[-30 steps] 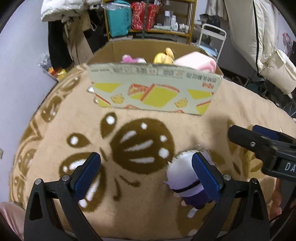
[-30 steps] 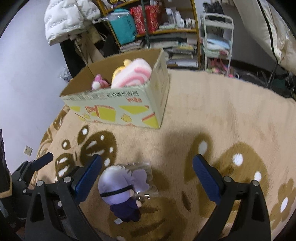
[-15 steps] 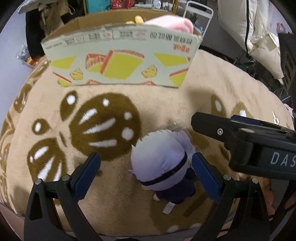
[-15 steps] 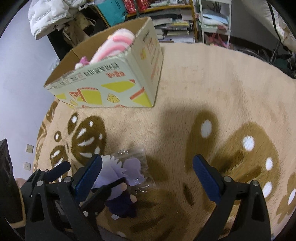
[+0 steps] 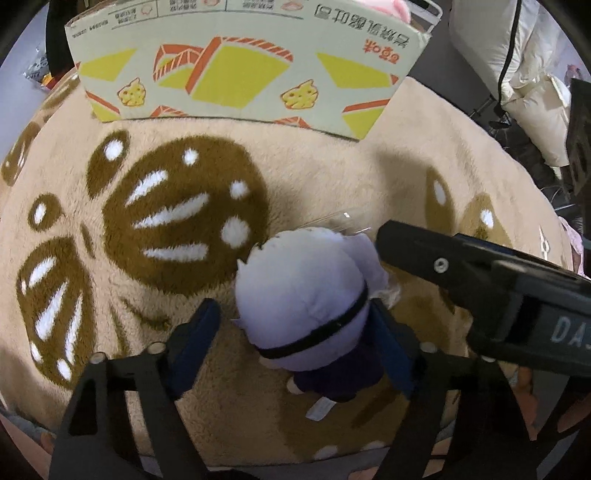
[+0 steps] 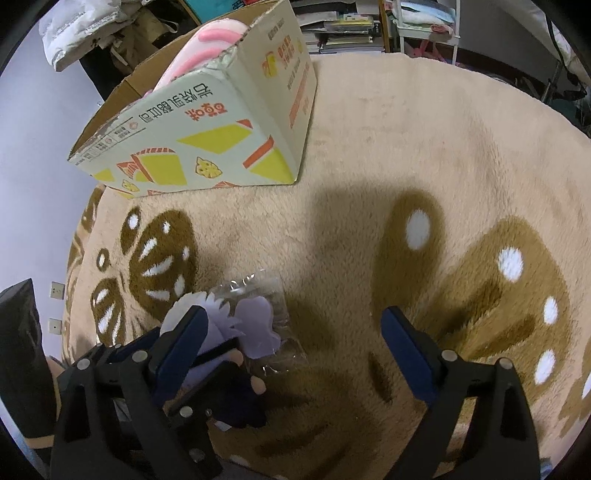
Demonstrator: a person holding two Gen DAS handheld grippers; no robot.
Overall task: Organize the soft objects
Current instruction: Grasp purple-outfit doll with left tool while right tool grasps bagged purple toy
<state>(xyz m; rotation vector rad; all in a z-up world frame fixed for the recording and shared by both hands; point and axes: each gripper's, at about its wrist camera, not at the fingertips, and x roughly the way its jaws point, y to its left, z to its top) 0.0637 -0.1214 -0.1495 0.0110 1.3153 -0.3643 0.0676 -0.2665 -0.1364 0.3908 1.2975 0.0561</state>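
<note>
A plush doll [image 5: 303, 291] with pale lavender hair, a black band and a dark blue body lies on the beige rug, partly on a clear plastic wrapper [image 6: 266, 291]. My left gripper [image 5: 293, 314] points steeply down over it and straddles its head. Its jaws are closing: the right pad is against the head, while a small gap shows at the left pad. My right gripper [image 6: 295, 332] hangs wide open just to the doll's right, with only rug and wrapper between its fingers. Its left finger [image 6: 184, 339] overlaps the doll [image 6: 221, 325] in the right wrist view.
A printed cardboard box [image 5: 240, 66] stands on the rug beyond the doll and holds a pink plush [image 6: 207, 44]. The right gripper's black body [image 5: 461, 266] crosses beside the doll. Shelves with books [image 6: 340, 26] and white bedding [image 5: 517, 55] lie past the rug edge.
Both grippers have sunk and tilted down toward the doll. The left gripper has shifted so the doll lies between its jaws, and those jaws have narrowed around the head.
</note>
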